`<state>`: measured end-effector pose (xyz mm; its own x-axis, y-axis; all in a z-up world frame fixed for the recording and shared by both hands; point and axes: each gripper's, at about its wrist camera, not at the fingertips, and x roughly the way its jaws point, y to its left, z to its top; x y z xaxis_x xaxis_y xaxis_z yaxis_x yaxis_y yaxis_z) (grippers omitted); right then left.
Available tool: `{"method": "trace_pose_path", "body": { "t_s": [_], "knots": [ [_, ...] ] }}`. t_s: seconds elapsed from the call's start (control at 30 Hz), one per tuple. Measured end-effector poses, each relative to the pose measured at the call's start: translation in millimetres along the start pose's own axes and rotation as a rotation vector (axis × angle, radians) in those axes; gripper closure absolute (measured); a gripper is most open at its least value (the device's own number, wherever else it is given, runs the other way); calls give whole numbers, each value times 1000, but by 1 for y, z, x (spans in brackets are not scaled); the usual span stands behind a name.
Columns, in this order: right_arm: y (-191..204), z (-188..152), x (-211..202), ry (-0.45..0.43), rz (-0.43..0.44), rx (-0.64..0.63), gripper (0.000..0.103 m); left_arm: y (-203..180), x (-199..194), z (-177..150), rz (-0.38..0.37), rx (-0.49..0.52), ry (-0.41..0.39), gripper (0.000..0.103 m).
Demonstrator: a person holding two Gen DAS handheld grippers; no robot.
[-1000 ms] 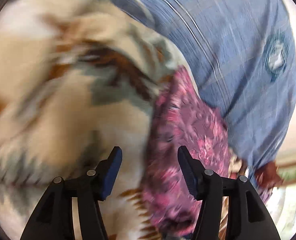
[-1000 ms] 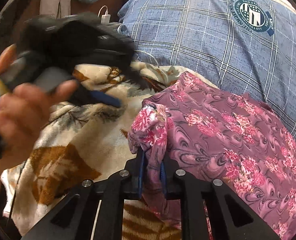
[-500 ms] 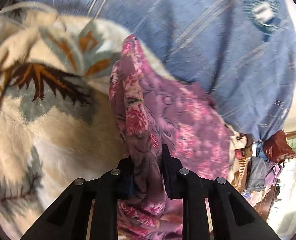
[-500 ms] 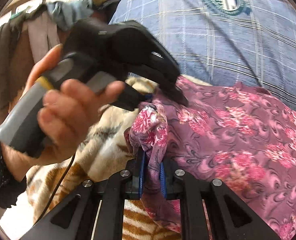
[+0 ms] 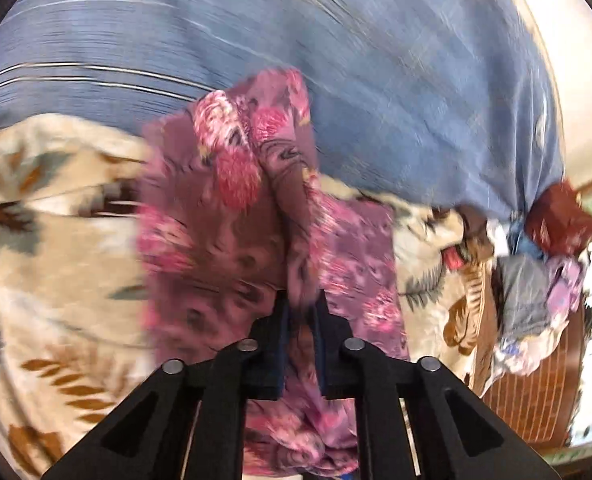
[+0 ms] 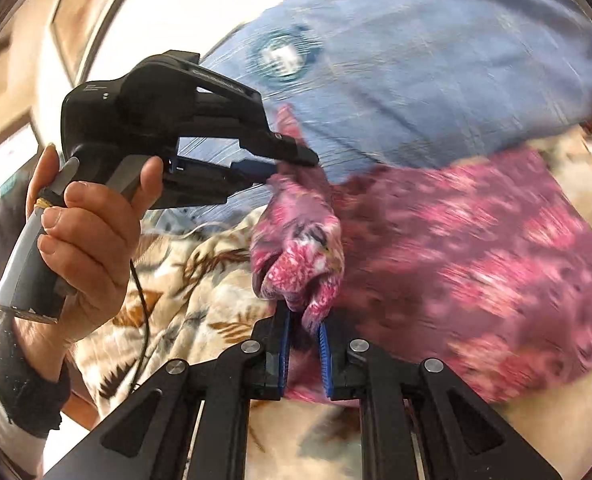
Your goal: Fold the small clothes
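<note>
Right tool (image 6: 304,334) is clamped on a bunched corner of the pink floral cloth (image 6: 456,264), and the left tool (image 5: 300,320) is pinching another fold of the same cloth (image 5: 223,216), so it hangs stretched between the two, lifted above the cream leaf-print blanket (image 5: 55,264). Just past it, a left hand (image 6: 83,236) grips the left tool's handle. Behind everything there's a big blue checked shirt (image 6: 436,72), pretty blurry.
</note>
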<state>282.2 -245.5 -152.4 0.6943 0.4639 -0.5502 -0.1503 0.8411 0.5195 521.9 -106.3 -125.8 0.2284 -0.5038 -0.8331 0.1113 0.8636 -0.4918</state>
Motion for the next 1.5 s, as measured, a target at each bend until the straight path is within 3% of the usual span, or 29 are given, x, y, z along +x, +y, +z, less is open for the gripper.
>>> {"method": "trace_pose_path", "body": {
  "t_s": [0.17,0.27,0.37,0.43,0.47,0.5,0.53,0.57,0.6,0.73,0.97,1.17,1.23,1.27,1.3,1.33,1.37,1.4,1.5],
  "knots": [
    [-58,-14,-2,16,24,132,91,-34,103,15,181,36,147,94],
    [-73,-19,0,36,66,163,83,-32,139,19,247,13,220,94],
    [-82,-23,-11,29,121,196,77,-40,125,24,236,47,204,94],
    [-87,-20,-18,-3,158,228,63,-47,98,31,231,71,161,91],
    [-89,-17,-19,-10,173,234,49,-50,83,36,240,77,135,87],
    [-89,-15,-19,-19,176,234,44,-53,72,39,256,79,117,72],
    [-89,-13,-18,-25,172,233,44,-54,62,46,287,81,87,50],
    [-88,-11,-15,-24,175,232,44,-57,57,48,314,82,73,41],
    [-87,-10,-12,-20,177,234,44,-57,56,53,364,84,61,39],
    [-80,-12,2,-7,172,208,39,-61,88,58,473,84,157,40],
    [-75,-12,15,14,171,162,37,-71,174,76,623,92,221,46],
    [-73,-8,18,41,184,151,34,-61,219,79,681,89,286,42],
    [-71,-7,18,41,203,143,35,-57,223,78,687,76,288,44],
    [-70,-7,18,40,211,137,45,-55,223,76,681,68,281,45],
    [-71,-8,19,42,213,137,67,-55,222,73,681,77,270,56],
    [-73,-7,21,54,223,148,79,-55,221,70,687,99,265,72],
    [-76,-7,22,59,235,168,85,-55,219,65,676,112,256,79],
    [-84,-6,22,54,274,222,87,-57,214,61,653,114,233,92],
    [-104,-2,14,27,364,353,91,-61,199,53,614,106,166,95]
  ]
}}
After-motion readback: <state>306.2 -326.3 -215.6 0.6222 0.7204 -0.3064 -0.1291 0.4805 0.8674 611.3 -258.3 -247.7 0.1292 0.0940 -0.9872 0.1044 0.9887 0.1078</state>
